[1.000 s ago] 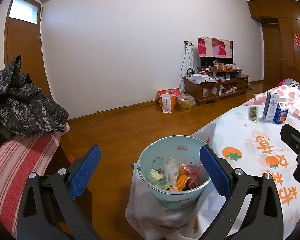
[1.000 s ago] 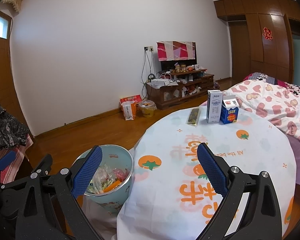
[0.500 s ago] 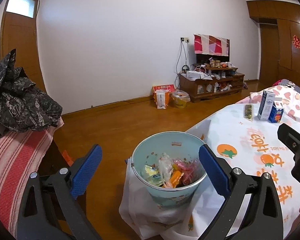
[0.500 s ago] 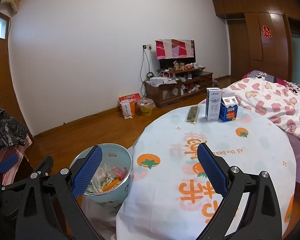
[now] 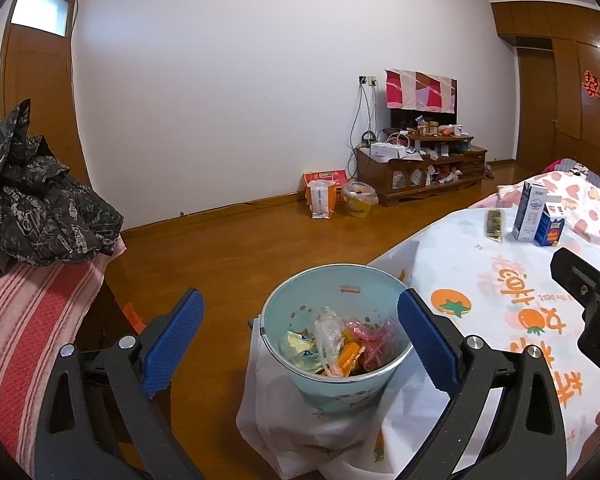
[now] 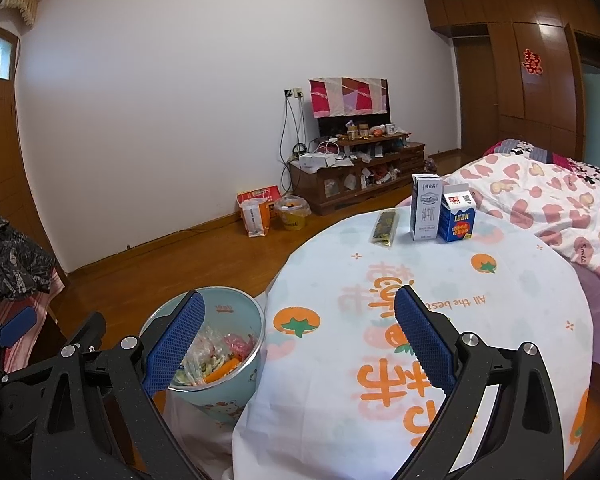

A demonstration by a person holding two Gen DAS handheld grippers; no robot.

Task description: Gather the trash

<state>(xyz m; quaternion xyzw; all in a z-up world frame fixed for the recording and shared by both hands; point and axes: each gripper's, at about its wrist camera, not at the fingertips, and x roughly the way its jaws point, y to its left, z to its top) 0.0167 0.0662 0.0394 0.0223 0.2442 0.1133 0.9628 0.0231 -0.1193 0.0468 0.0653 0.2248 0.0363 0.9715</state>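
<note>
Your left gripper (image 5: 298,344) is held level with its jaws spread wide, and its blue pads (image 5: 172,338) grip nothing. Your right gripper (image 6: 298,344) is in the same pose: jaws wide apart, blue pads (image 6: 424,340) empty. The two are side by side, the left one just beside the right, its body showing at the right wrist view's left edge.

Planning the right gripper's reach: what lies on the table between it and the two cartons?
Only bare printed tablecloth lies between the right gripper and the cartons, as the right wrist view shows. The dark flat packet sits left of that path.
</note>
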